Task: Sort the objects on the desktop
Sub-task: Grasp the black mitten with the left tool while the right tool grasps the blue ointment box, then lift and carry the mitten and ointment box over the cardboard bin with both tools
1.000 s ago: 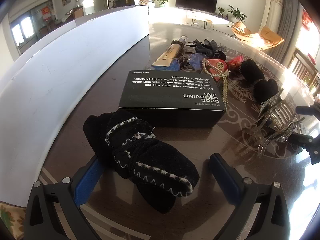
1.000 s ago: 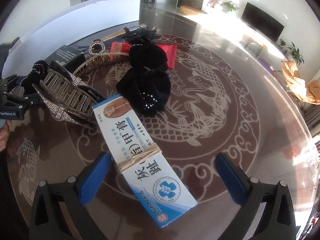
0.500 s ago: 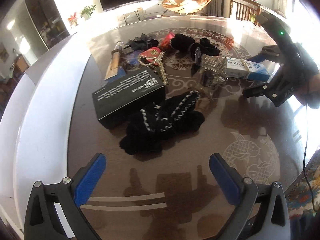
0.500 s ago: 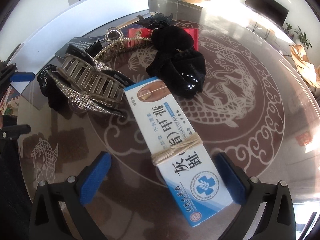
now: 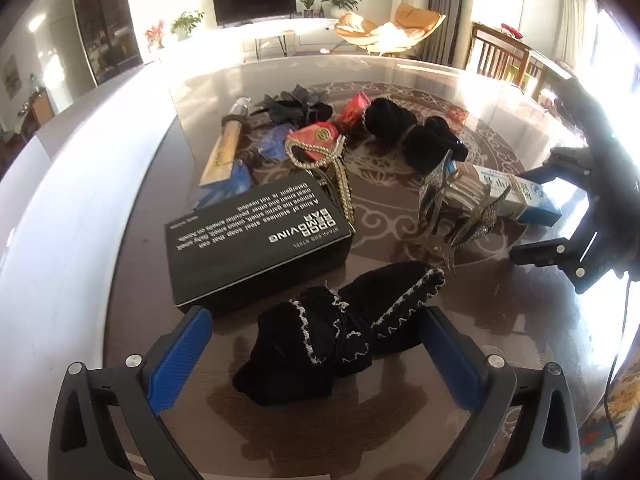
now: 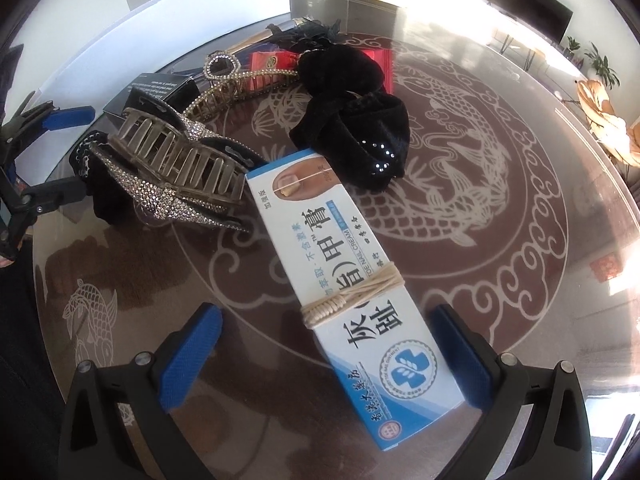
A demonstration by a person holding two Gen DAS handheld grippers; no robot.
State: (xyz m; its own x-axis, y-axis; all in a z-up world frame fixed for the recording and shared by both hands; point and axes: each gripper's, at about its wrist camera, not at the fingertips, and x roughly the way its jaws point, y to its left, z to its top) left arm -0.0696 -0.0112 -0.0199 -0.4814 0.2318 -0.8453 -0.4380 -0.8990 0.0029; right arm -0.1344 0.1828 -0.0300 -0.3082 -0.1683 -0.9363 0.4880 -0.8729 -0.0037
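Glass covers the big round table (image 6: 500,208), and our things lie in a heap on it. The black box (image 5: 256,240) sits just past the left tongs (image 5: 316,344), which are wide apart around the black bow (image 5: 336,332). The right tongs (image 6: 328,344) are wide apart too, around the near end of the cream box (image 6: 352,280). We think both should go lower, then squeeze the middle slowly so nothing slips. The sparkly clip (image 6: 176,168) leans on the cream box and may drag along. We cannot tell where the sorted things should go, and the far pile is a jumble.
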